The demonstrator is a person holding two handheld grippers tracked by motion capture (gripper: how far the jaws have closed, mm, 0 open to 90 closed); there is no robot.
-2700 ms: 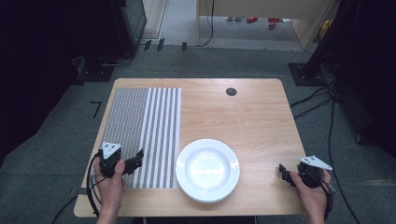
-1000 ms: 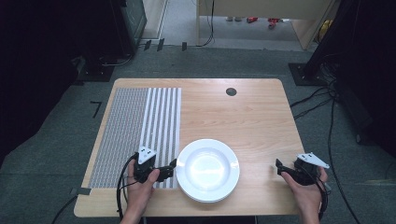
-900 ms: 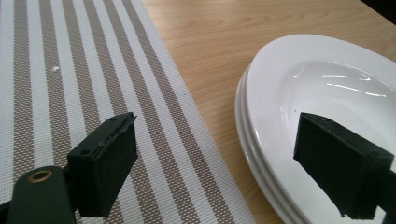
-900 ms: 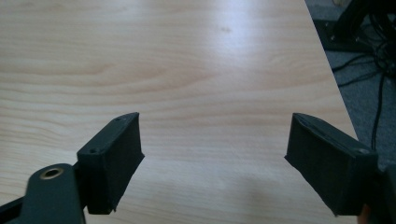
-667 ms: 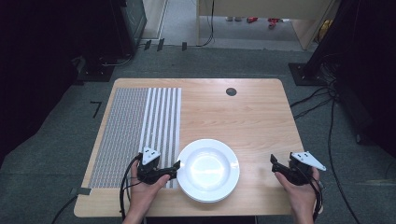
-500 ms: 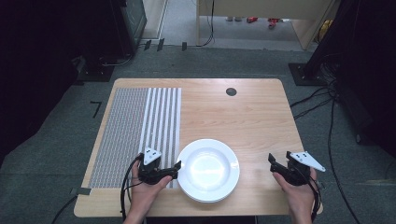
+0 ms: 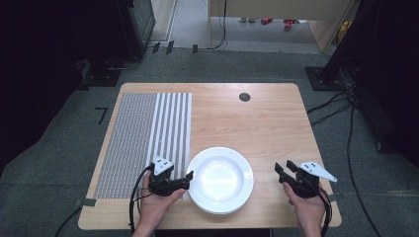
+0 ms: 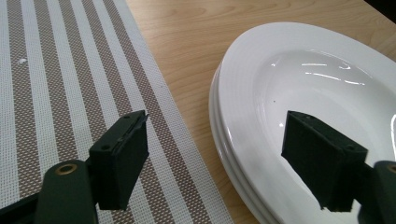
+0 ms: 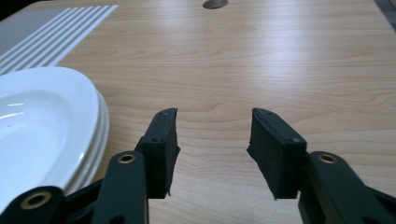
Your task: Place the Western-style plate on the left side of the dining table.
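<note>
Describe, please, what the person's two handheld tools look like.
Both tools are black. The left tool and right tool each carry a pale grey three-cornered plate on top and trail a black cable back along the forearm. Their jaws are flat, blocky black pads on arms with brass-coloured rivets. No sleeves are visible on the forearms.

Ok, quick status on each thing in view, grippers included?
Plates: stacked, empty, upright on the table.
Placemat: flat, nothing on it.
Left gripper: open, jaws straddling the plates' left rim.
Right gripper: open, empty, apart from the plates.
</note>
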